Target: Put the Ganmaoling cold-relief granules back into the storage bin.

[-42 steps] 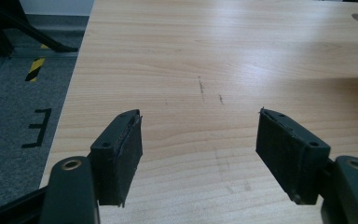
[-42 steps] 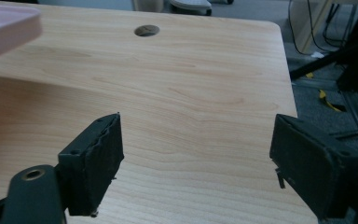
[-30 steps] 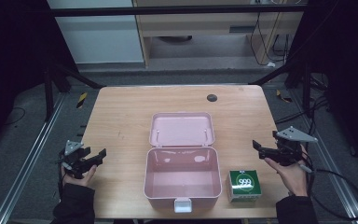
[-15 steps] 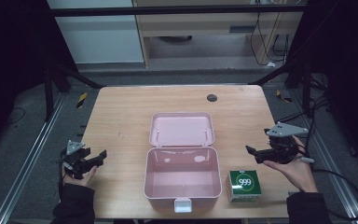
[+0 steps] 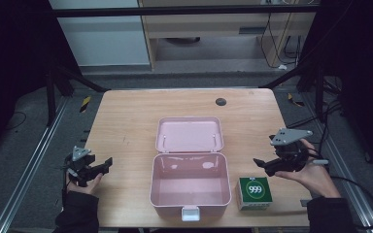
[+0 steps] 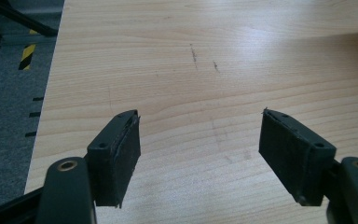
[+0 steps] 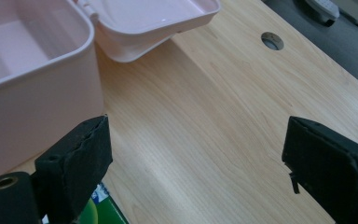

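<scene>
A pink box (image 5: 190, 180) stands open in the middle of the table, its lid (image 5: 189, 134) laid flat behind it and its inside bare. In the right gripper view the pink box (image 7: 32, 88) rises at the left. A green carton marked 999 (image 5: 255, 192) sits just right of the box; its corner (image 7: 98, 210) peeks under the right jaw pad. My right gripper (image 5: 264, 165) hovers open just above and right of the carton, jaws wide apart (image 7: 198, 163). My left gripper (image 5: 102, 166) is open over bare wood at the table's left edge (image 6: 200, 140).
The wooden table (image 5: 126, 121) has a dark round hole (image 5: 220, 101) near its far edge, also seen as a hole (image 7: 272, 40) in the right gripper view. Metal frame rails (image 5: 29, 165) and grey floor flank the table; cables trail at the right.
The right gripper has moved left and slightly down, closer to the green carton. The left gripper has shifted a little toward the table. Both stayed open.
</scene>
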### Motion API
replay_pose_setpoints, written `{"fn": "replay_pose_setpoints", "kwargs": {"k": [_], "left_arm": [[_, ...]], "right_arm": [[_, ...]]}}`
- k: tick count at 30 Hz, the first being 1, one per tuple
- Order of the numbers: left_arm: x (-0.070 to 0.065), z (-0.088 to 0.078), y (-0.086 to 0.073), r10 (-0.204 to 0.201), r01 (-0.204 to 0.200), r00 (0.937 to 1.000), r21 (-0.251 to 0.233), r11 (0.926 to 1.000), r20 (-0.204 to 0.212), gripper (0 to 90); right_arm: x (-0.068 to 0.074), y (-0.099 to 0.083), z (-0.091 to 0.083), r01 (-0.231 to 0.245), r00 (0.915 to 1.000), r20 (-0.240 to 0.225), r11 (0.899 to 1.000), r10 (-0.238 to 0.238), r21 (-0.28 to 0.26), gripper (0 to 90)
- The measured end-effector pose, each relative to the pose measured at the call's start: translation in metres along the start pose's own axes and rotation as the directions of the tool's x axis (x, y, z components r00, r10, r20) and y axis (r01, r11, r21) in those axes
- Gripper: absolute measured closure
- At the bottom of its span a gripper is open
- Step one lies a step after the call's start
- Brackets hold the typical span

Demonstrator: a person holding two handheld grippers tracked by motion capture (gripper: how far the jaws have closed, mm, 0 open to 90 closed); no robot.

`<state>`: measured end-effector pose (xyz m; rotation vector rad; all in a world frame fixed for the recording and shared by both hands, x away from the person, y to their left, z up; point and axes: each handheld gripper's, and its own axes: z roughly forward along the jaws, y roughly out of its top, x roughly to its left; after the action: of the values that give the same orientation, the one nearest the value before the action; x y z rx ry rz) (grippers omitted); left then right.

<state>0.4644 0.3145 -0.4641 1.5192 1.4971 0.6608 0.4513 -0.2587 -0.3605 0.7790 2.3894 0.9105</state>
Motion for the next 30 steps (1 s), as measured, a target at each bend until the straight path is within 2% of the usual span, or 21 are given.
{"fn": "replay_pose_setpoints", "kwargs": {"k": [1, 4, 5, 7, 11, 14, 15, 16, 17, 18, 20, 21, 22, 24, 26, 28, 30], "left_arm": [[0.0, 0.0, 0.0, 0.004, -0.004, 1.0, 0.002, 1.0, 0.0, 28.2], [0.001, 0.0, 0.0, 0.009, -0.009, 1.0, 0.008, 0.9999, 0.0, 28.0], [0.001, 0.0, -0.001, 0.007, -0.007, 1.0, 0.01, 0.9999, 0.004, 28.1], [0.0, 0.001, -0.001, 0.01, -0.01, 0.9999, 0.01, 0.9999, 0.005, 28.0], [-0.001, 0.002, -0.001, 0.017, -0.017, 0.9998, 0.019, 0.9997, 0.004, 27.9], [-0.001, 0.002, -0.002, 0.023, -0.023, 0.9997, 0.029, 0.9993, 0.003, 27.8], [-0.001, 0.003, -0.002, 0.024, -0.024, 0.9997, 0.032, 0.9992, 0.002, 27.8], [-0.001, 0.003, -0.002, 0.026, -0.026, 0.9997, 0.033, 0.9991, 0.004, 27.8], [-0.001, 0.003, -0.002, 0.026, -0.026, 0.9997, 0.033, 0.9991, 0.004, 27.8], [-0.001, 0.003, -0.003, 0.029, -0.029, 0.9996, 0.035, 0.999, 0.003, 27.7], [-0.002, 0.003, -0.003, 0.03, -0.03, 0.9995, 0.036, 0.9989, 0.004, 27.8], [-0.002, 0.003, -0.003, 0.032, -0.033, 0.9995, 0.037, 0.9988, 0.005, 27.8], [-0.002, 0.004, -0.003, 0.035, -0.035, 0.9994, 0.037, 0.9987, 0.004, 27.7], [-0.003, 0.004, -0.004, 0.037, -0.037, 0.9993, 0.04, 0.9985, 0.005, 27.7], [-0.003, 0.005, -0.004, 0.04, -0.04, 0.9992, 0.042, 0.9983, 0.004, 27.7], [-0.003, 0.005, -0.004, 0.043, -0.043, 0.9991, 0.045, 0.998, 0.006, 27.7], [-0.004, 0.005, -0.004, 0.044, -0.045, 0.999, 0.047, 0.9979, 0.006, 27.7]], "right_arm": [[0.001, 0.002, 0.0, 0.023, 0.9997, -0.01, 1.0, -0.023, 0.015, 8.5], [0.003, 0.004, -0.001, 0.043, 0.9989, -0.022, 0.999, -0.042, 0.031, 8.0], [0.005, 0.006, 0.0, 0.07, 0.9972, -0.03, 0.997, -0.069, 0.046, 7.7], [0.006, 0.006, 0.0, 0.078, 0.9963, -0.039, 0.996, -0.076, 0.053, 7.7], [0.01, 0.009, 0.001, 0.133, 0.9889, -0.077, 0.988, -0.127, 0.084, 7.3], [0.013, 0.011, 0.002, 0.158, 0.9837, -0.103, 0.982, -0.148, 0.105, 6.9], [0.014, 0.011, 0.002, 0.172, 0.9812, -0.107, 0.979, -0.16, 0.111, 6.7], [0.016, 0.012, 0.003, 0.198, 0.9756, -0.124, 0.971, -0.182, 0.137, 6.3], [0.016, 0.012, 0.003, 0.198, 0.9756, -0.124, 0.971, -0.182, 0.137, 6.3], [0.019, 0.013, 0.004, 0.22, 0.9703, -0.135, 0.964, -0.2, 0.152, 6.3], [0.02, 0.013, 0.005, 0.229, 0.9675, -0.147, 0.96, -0.206, 0.162, 6.3], [0.021, 0.013, 0.006, 0.242, 0.9637, -0.157, 0.955, -0.216, 0.172, 6.3], [0.025, 0.014, 0.007, 0.265, 0.9561, -0.181, 0.944, -0.231, 0.197, 6.4], [0.026, 0.014, 0.007, 0.272, 0.9529, -0.192, 0.94, -0.234, 0.203, 6.4], [0.031, 0.014, 0.009, 0.303, 0.9401, -0.229, 0.927, -0.252, 0.223, 6.4], [0.034, 0.014, 0.01, 0.326, 0.9305, -0.249, 0.917, -0.268, 0.23, 6.4], [0.035, 0.014, 0.01, 0.333, 0.9272, -0.257, 0.913, -0.272, 0.234, 6.4]]}}
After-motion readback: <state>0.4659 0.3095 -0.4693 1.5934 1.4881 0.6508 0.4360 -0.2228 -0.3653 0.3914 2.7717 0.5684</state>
